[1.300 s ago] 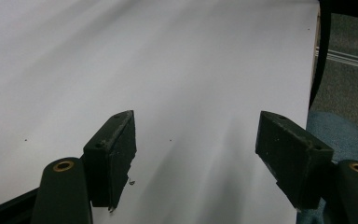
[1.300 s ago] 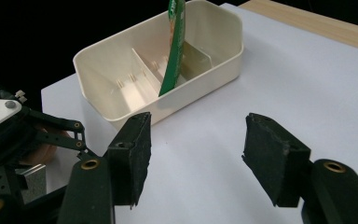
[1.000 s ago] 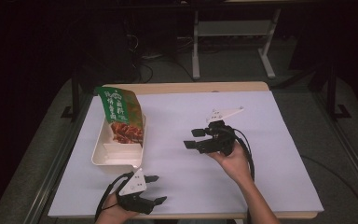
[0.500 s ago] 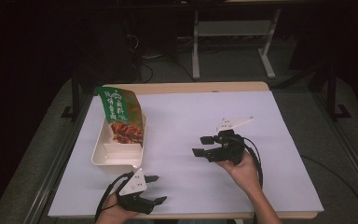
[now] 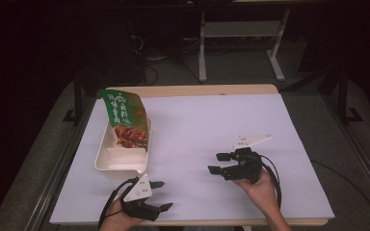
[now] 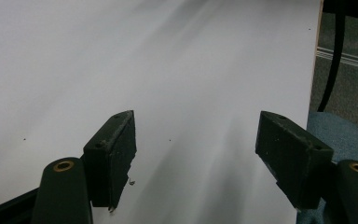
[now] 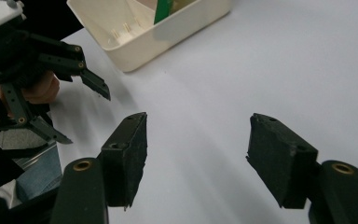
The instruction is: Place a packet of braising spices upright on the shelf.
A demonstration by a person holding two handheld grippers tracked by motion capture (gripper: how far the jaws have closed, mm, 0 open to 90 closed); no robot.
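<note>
Both grippers' jaws gape wide and empty over the white table cover (image 5: 197, 125), dark room behind.

The high view looks forward and down from above the near edge of the surface (image 5: 197, 120). Each gripper view rides low and close behind its own tongs, skimming the white sheet. The right gripper view faces the left tongs (image 7: 74, 74) and tray (image 7: 168, 32), which the high view also takes in.
</note>
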